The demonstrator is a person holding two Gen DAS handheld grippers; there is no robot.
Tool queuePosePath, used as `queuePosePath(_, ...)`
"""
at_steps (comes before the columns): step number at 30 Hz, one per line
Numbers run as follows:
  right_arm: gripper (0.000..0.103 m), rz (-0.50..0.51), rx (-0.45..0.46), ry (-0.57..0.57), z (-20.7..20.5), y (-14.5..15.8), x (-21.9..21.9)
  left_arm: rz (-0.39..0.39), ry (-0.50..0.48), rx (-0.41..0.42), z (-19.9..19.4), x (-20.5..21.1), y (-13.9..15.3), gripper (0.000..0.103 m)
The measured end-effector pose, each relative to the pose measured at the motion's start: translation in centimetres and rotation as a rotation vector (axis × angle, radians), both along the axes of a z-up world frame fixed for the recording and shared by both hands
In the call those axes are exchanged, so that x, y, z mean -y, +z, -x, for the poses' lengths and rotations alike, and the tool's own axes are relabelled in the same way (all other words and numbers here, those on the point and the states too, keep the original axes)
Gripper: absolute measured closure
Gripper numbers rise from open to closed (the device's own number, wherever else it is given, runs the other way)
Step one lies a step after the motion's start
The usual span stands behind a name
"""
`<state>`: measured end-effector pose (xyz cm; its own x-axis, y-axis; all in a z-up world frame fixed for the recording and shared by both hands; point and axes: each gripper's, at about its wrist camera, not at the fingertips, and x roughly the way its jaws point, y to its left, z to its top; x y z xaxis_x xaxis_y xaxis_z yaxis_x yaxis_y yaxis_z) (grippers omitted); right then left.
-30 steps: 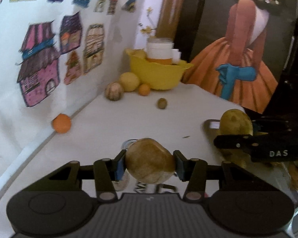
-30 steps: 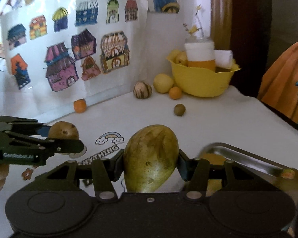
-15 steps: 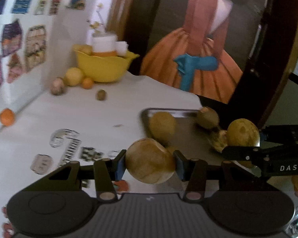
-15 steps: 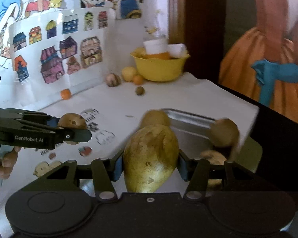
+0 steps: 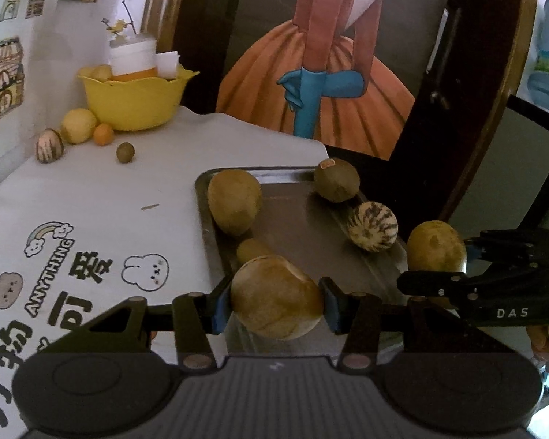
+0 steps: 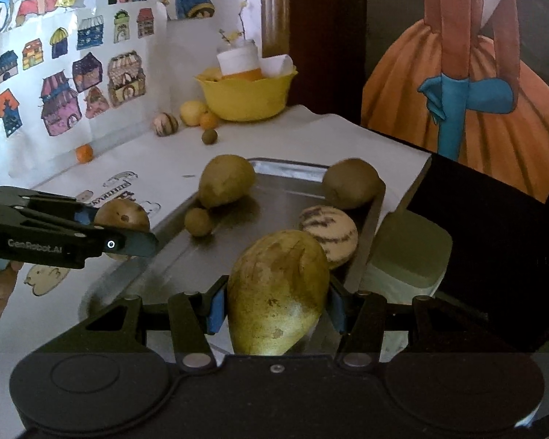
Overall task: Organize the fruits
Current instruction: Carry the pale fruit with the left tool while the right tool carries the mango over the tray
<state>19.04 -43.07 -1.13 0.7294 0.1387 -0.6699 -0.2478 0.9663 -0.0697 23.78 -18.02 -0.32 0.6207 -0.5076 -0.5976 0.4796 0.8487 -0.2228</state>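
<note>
My left gripper (image 5: 274,301) is shut on a round brown fruit (image 5: 276,298), held over the near left edge of a metal tray (image 5: 303,230). My right gripper (image 6: 276,301) is shut on a green-yellow mango (image 6: 278,292), held above the tray's (image 6: 282,183) near right side. In the tray lie a large brown fruit (image 5: 234,201), a small brown one (image 5: 252,250), a kiwi-like fruit (image 5: 336,179) and a striped melon (image 5: 372,226). Each gripper shows in the other's view, the right (image 5: 435,256) and the left (image 6: 122,217).
A yellow bowl (image 5: 133,100) with a jar stands at the far corner. Beside it lie a striped fruit (image 5: 49,145), a yellow fruit (image 5: 78,125), a small orange (image 5: 103,134) and a small green fruit (image 5: 125,152). Another orange (image 6: 84,153) sits by the wall. A pale green box (image 6: 410,256) is right of the tray.
Both grippers swung right and closer to the tray while holding their fruits. The tray and its fruits now fill the middle of both views.
</note>
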Motion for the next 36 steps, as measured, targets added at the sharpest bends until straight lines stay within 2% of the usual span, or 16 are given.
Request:
queuePosePath(22, 0.048, 0.070, 0.032, 0.025, -0.9, -2.0, -0.6, -0.017, -0.014, -0.009, -0.9, 0.7, -1.3, 0.050)
queuePosePath(36, 0.048, 0.074, 0.028, 0.029, -1.2, -2.7, -1.0, -0.034, -0.032, 0.004, -0.9, 1.1, -1.6, 0.050)
